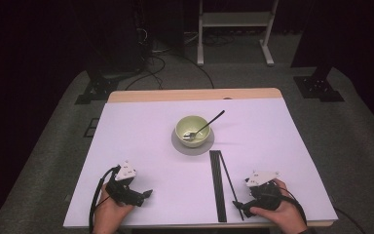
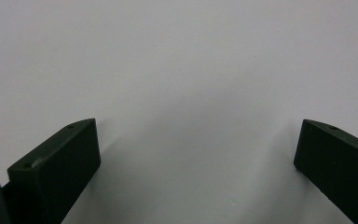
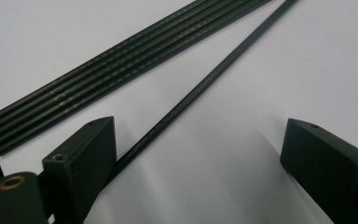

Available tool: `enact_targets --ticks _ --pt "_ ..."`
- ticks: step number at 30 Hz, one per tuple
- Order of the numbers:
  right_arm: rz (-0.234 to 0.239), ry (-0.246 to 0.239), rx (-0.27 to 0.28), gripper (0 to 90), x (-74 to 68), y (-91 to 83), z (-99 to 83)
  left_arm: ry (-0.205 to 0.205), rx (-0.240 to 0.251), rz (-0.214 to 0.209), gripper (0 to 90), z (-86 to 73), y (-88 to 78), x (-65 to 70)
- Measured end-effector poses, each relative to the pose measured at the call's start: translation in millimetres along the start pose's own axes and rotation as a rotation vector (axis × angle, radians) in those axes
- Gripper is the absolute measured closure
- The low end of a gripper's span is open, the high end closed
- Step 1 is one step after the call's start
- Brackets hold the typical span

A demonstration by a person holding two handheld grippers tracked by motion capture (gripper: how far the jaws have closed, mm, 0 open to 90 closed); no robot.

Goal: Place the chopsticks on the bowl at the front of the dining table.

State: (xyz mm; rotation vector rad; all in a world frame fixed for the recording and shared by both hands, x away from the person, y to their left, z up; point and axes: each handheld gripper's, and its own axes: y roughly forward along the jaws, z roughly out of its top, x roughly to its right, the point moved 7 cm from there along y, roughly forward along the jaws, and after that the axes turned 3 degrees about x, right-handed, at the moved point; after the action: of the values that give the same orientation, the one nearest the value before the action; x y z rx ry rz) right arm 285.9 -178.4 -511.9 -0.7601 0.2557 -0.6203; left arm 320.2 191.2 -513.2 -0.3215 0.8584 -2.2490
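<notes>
**High view: both grippers lying low at the near edge, jaws spread beside the black sticks**

High view is showing a table covered in a pale lilac sheet, with a strip of bare wood running along its far edge. It is standing on grey carpet in a dark room, where cables are trailing across the floor and a white frame is standing further back.

Near the middle of the table, a pale green bowl is sitting on a grey saucer, and a spoon is leaning in the bowl with its handle pointing up to the far right.

A bundle of black sticks is lying straight toward the near edge, and a single black stick is slanting just beside it.

The person's left hand is holding the left gripper low over bare sheet, well apart from the sticks; its jaws are standing wide apart, gripping nothing.

The right hand is holding the right gripper by the near end of the single stick. In the right gripper view its jaws are spread wide, and the single stick is running right alongside the left jaw, unclamped, with the bundle lying beyond.
</notes>
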Motion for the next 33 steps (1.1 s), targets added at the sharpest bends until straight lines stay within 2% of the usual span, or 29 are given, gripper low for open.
enact_targets --ticks 12,33 --pt "-0.012 0.013 -0.005 9.1 6.8 -3.1 -2.8 0.0 0.0 0.0 0.0 0.0 0.0 0.0" --pt "-0.057 0.056 -0.015 9.1 34.1 -12.4 -11.4 0.0 0.0 0.0 0.0 0.0 0.0 0.0"
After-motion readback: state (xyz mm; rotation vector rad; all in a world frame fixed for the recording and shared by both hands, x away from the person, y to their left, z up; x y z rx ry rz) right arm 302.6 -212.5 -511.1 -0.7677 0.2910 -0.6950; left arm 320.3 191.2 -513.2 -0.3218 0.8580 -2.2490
